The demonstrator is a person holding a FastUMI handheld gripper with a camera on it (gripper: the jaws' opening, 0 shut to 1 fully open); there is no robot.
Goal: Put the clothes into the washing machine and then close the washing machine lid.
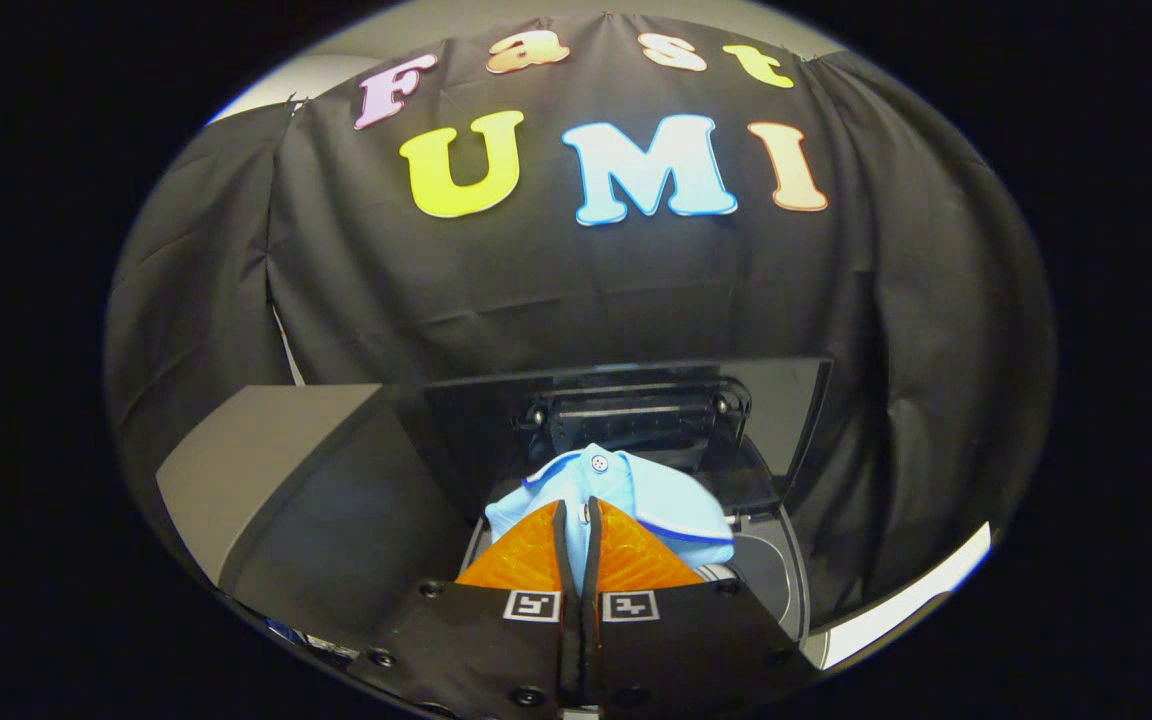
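While a black cloth wall (pixel 576 290) is hung as a draped backdrop behind everything, a dark washing machine (pixel 786 590) is seen below it, viewed from above and close up. Its lid (pixel 636 400) is raised and stands open at the back, with its hinge parts visible against the cloth. To the left of the machine, a large grey box-like block (pixel 276 470) with a slanted top face is placed close beside the opening. To the right of the machine, beyond its curved rim, a pale strip of surface (pixel 916 600) is glimpsed; what it belongs to cannot be told.

Over the machine's opening, a light blue shirt (pixel 626 490) is held, a polo type with a darker blue trim on collar and sleeve and a small white button at the neck. The shirt is bunched, and much of the opening behind it is covered from sight; part of the drum's rim is seen just right of the cloth.

The gripper (pixel 577 530) is pointed down toward the opening. Its fingers (pixel 526 560) are drawn nearly together, and the shirt's fabric is pinched between them just below the collar.
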